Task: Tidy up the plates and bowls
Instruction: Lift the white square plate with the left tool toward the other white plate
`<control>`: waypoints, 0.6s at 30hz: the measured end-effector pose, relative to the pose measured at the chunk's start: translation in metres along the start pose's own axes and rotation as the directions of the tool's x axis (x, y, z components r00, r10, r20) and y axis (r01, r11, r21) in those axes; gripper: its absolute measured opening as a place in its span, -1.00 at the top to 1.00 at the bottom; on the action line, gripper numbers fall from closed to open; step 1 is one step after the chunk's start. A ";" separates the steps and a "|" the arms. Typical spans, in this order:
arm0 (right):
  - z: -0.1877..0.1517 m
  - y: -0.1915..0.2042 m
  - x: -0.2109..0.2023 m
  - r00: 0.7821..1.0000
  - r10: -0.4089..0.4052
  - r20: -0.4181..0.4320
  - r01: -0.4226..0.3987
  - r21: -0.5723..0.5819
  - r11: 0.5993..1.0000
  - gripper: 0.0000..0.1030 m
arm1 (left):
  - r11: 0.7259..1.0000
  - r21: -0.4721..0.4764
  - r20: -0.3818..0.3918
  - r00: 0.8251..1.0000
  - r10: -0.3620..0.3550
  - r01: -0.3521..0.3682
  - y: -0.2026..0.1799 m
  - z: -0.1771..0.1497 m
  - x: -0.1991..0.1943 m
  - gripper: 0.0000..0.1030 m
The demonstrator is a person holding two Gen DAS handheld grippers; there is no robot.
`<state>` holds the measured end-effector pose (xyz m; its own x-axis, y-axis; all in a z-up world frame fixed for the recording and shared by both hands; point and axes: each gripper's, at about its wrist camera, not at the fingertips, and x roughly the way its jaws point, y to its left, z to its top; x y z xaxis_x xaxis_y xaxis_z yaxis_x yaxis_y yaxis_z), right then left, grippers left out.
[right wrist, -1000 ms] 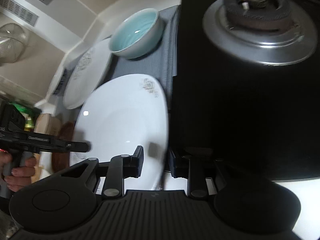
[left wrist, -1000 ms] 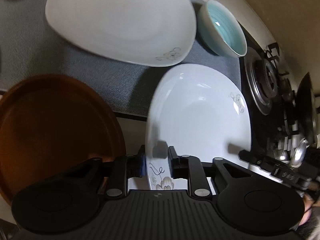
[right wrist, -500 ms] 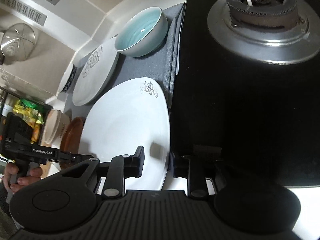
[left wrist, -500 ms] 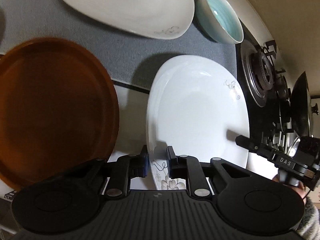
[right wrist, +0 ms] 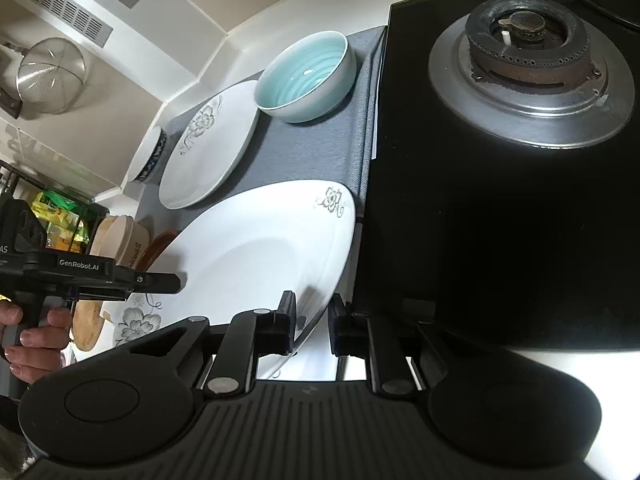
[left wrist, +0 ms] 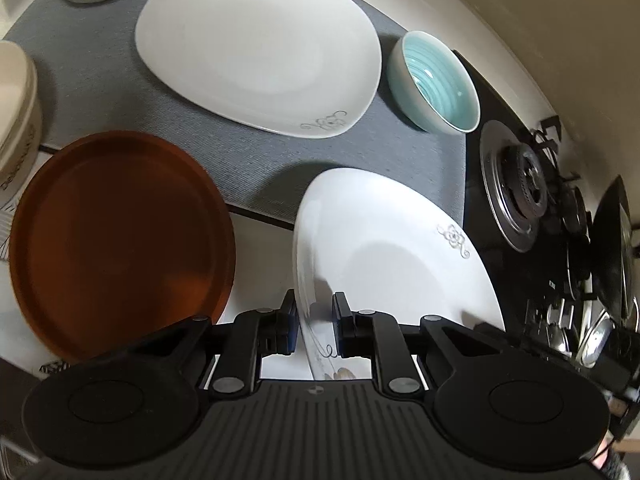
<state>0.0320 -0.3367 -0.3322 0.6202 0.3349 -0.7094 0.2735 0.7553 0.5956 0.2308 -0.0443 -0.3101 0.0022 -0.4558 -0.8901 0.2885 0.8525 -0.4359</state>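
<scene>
plate held two ways: the white rounded-square floral plate [left wrist: 396,252] sits pinched at opposite rims by the left hand-held gripper [left wrist: 314,330] and right hand-held gripper [right wrist: 311,326], above the counter's grey mat [left wrist: 256,160]; its twin [left wrist: 260,48] lies straight ahead.

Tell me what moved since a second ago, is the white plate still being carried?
Yes. Both the left gripper and right gripper stay clamped on the white plate, lifted above the counter. Both camera views shifted, so the pair travelled with it. The brown plate, second white plate and teal bowl stayed put.
</scene>
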 end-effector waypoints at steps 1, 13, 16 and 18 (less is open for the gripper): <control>-0.002 0.000 -0.002 1.000 0.005 0.007 -0.005 0.005 1.000 0.64 | 1.000 -0.002 0.001 1.000 0.009 -0.009 -0.005 0.000 0.001 0.65; -0.018 -0.011 -0.022 0.997 0.055 0.049 -0.058 0.068 0.996 0.64 | 0.997 0.024 0.034 0.997 0.076 -0.077 -0.029 -0.005 -0.008 0.64; -0.019 -0.014 -0.027 0.996 0.061 0.058 -0.066 0.078 0.995 0.64 | 0.996 0.024 0.034 0.996 0.086 -0.087 -0.034 -0.008 -0.009 0.62; -0.019 -0.016 -0.032 0.995 0.072 0.069 -0.077 0.077 0.994 0.63 | 0.996 0.013 0.031 0.996 0.089 -0.090 -0.036 -0.009 -0.008 0.60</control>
<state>-0.0060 -0.3485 -0.3262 0.6876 0.3486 -0.6369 0.2809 0.6812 0.6761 0.2116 -0.0687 -0.2882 0.0578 -0.3856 -0.9209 0.2997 0.8866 -0.3524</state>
